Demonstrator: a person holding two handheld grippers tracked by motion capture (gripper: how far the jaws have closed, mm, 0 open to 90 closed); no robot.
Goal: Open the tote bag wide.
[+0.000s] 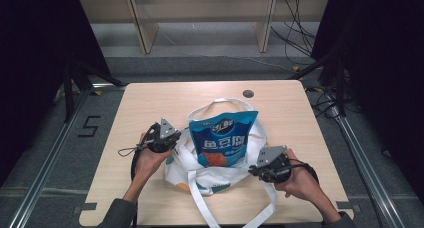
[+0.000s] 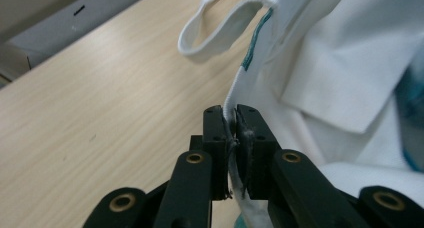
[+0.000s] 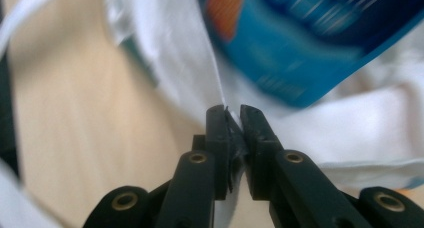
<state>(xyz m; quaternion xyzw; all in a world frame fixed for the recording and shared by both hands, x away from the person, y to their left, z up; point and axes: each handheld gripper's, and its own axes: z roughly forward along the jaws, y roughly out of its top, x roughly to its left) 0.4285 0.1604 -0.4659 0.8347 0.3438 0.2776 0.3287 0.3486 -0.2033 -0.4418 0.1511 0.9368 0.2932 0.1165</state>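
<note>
Jaws of the left gripper (image 2: 232,119) pinch the rim of the white cloth tote bag (image 1: 220,175); the right gripper (image 3: 232,115) pinches its opposite rim. That bag lies near the light wooden table's (image 1: 140,103) front edge, midway across, with a blue foil snack pouch (image 1: 223,137) standing in its mouth.

The tote bag (image 1: 220,163) lies mid-desk (image 1: 150,103), nearer the person's edge. The snack packet (image 1: 223,137) lies in the bag's mouth. Left hand-held gripper (image 1: 176,138) pinches the bag's left edge, right hand-held gripper (image 1: 252,171) its right.
</note>
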